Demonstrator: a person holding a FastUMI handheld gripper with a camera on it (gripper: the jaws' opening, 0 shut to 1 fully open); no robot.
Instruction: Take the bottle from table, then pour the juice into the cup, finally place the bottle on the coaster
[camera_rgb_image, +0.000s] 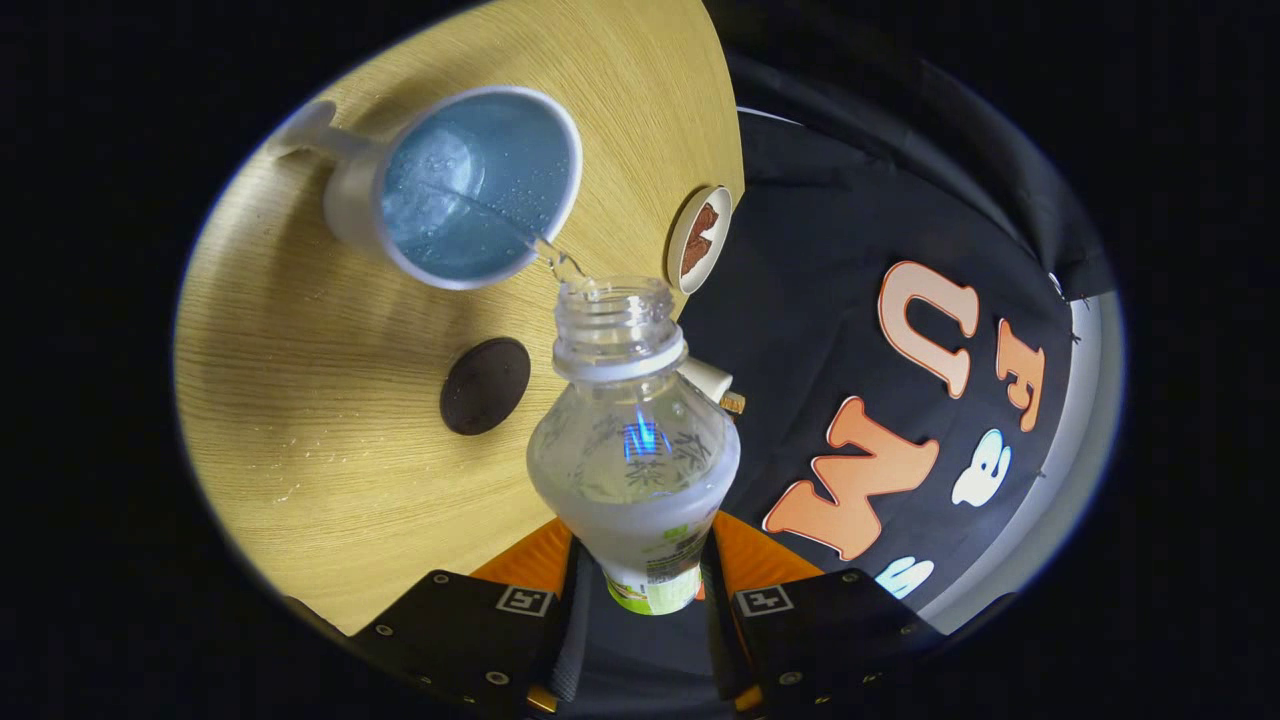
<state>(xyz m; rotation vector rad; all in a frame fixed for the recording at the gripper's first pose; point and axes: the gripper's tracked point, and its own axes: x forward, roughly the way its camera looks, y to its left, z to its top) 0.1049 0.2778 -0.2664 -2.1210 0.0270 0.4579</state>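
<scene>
My gripper (640, 560) is shut on a clear plastic bottle (635, 450), both fingers pressing on its lower body. The bottle is uncapped and tilted over, its open mouth (612, 300) just at the rim of a white cup (480, 185). A thin stream of clear liquid (555, 258) runs from the mouth into the cup, which holds bubbly liquid over a blue inside. The cup stands on a wooden table (300, 400), handle pointing away from the bottle. A dark round coaster (485, 385) lies on the table beside the bottle's neck.
A small round white dish with a brown pattern (700, 238) sits at the table's edge beyond the bottle mouth. A white object with a gold tip (715, 385) shows behind the bottle's shoulder. The table's edge runs just past the bottle.
</scene>
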